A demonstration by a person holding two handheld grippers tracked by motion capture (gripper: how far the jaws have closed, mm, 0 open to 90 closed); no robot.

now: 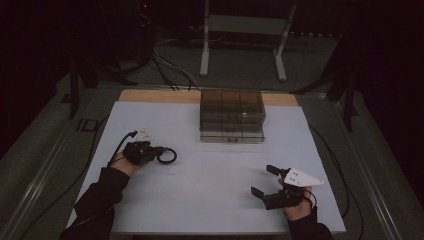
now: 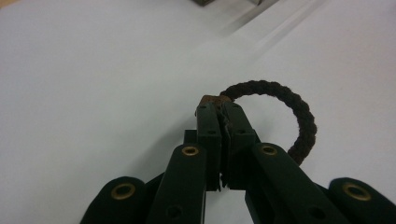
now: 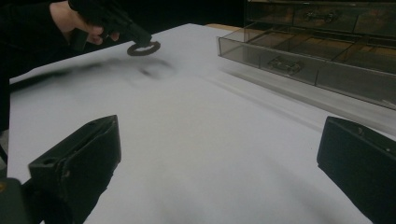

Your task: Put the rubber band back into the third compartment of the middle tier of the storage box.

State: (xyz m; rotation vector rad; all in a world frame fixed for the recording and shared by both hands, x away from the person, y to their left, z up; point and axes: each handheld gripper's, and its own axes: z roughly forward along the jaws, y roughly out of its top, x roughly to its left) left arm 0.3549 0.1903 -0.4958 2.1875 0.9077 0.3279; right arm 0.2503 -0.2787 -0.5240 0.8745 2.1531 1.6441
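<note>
above the white table [image 1: 210,200], the left gripper [image 1: 159,150] is pinching a dark braided ring [image 1: 167,156], probably bound for the clear drawer organizer [image 1: 232,116]; the right gripper [image 1: 266,181] is waiting, jaws spread. along the left gripper's jaws, the ring [image 2: 285,112] is hanging clamped by its edge. from the right gripper, the ring [image 3: 144,47] is hovering off the tabletop.

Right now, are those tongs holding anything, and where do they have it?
The left tongs pinch a dark braided ring at one spot on its band, by their tips. The right tongs stand open, holding nothing.
</note>
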